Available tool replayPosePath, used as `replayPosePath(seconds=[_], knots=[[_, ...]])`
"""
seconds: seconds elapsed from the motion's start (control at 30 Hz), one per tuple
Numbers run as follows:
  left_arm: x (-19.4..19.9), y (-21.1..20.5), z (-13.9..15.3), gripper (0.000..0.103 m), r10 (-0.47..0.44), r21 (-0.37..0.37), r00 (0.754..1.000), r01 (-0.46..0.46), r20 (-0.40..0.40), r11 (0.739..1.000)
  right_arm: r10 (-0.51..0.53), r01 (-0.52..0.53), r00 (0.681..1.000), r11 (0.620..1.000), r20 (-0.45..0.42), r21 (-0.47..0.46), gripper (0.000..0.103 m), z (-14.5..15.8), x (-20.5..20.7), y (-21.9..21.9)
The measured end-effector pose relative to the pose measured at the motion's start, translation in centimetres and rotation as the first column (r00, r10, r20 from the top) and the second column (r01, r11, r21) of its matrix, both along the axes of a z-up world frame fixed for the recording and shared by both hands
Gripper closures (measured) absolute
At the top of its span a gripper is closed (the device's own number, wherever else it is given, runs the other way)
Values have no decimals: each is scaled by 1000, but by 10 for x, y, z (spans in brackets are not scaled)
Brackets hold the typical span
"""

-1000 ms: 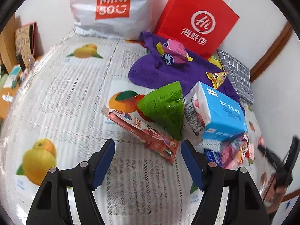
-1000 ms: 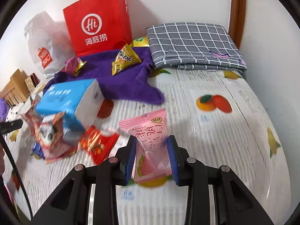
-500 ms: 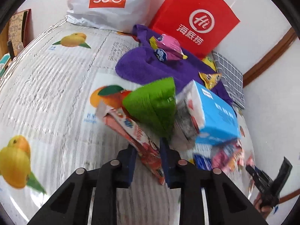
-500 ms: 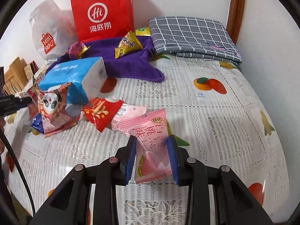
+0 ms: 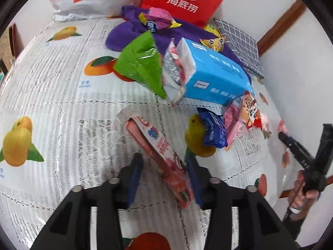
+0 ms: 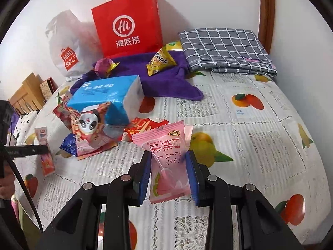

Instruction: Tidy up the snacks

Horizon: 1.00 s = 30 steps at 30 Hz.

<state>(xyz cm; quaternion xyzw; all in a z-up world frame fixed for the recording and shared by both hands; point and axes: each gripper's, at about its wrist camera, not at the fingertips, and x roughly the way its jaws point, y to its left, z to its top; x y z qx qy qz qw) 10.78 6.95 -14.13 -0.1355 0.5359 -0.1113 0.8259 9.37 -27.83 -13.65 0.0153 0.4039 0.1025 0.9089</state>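
Right claw holding a pink snack, left claw over a long red pack

The right claw point(image 6: 168, 171) grips the pink peach packet point(image 6: 169, 164) above the bench point(image 6: 260, 145). The left claw point(image 5: 165, 177) is opening, its blue fingers point(image 5: 135, 174) flanking the long red-and-pink snack pack point(image 5: 160, 152), right one just beside it.

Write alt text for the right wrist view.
The right tongs are shut on a pink peach candy packet above a fruit-print tablecloth. Left of them, loose snack packets pile against a blue tissue pack. Behind lie a purple towel with two more snacks, a red paper bag and a folded grey checked cloth.
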Motion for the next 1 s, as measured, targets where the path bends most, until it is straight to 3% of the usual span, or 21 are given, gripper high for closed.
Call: replayPosePath(seconds=[0.03, 0.07, 0.13, 0.3, 0.37, 0.4, 0.43, 0.53, 0.67, 0.8, 0.93, 1.0], knots=[[-2, -3, 2, 44, 7, 21, 1000, -7, 4, 1000, 2, -2, 1000, 1000, 2, 8, 70, 1, -2, 0], [-3, -5, 3, 41, 17, 49, 1000, -17, 6, 999, 4, -4, 1000, 1000, 4, 13, 70, 2, -4, 0], [-9, -11, 5, 40, 31, 106, 999, -32, 14, 994, 4, -4, 1000, 1000, 15, 17, 70, 5, -10, -1], [-18, -22, 2, 40, 77, 162, 997, -80, 29, 983, 5, -5, 1000, 999, 21, 33, 71, 6, -18, -2], [-18, -24, 1, 42, 89, 170, 995, -96, 50, 981, 7, -7, 1000, 1000, 26, 27, 73, 7, -20, -2], [-19, -27, 1, 60, 87, 177, 994, -98, 68, 979, 5, -6, 1000, 1000, 26, 21, 73, 6, -21, -3], [-18, -30, 1, 70, 80, 194, 994, -93, 73, 977, 2, -3, 1000, 1000, 23, 16, 73, 5, -22, -4], [-18, -36, 3, 77, 41, 215, 995, -58, 86, 975, -3, 2, 1000, 1000, 14, 7, 73, 1, -24, -10], [-26, -33, 4, 77, 35, 237, 995, -56, 93, 970, 1, -1, 1000, 1000, -11, 18, 67, -11, -24, -17], [-29, -28, 2, 73, 53, 209, 995, -70, 89, 975, 27, -26, 999, 999, -29, 21, 57, -23, -17, -11], [-31, -30, 1, 73, 52, 219, 993, -74, 105, 973, 30, -31, 998, 999, -48, -19, 57, -36, -7, 0], [-31, -30, 1, 76, 40, 214, 993, -63, 112, 975, 16, -17, 999, 999, -50, -31, 67, -42, -4, 3]])
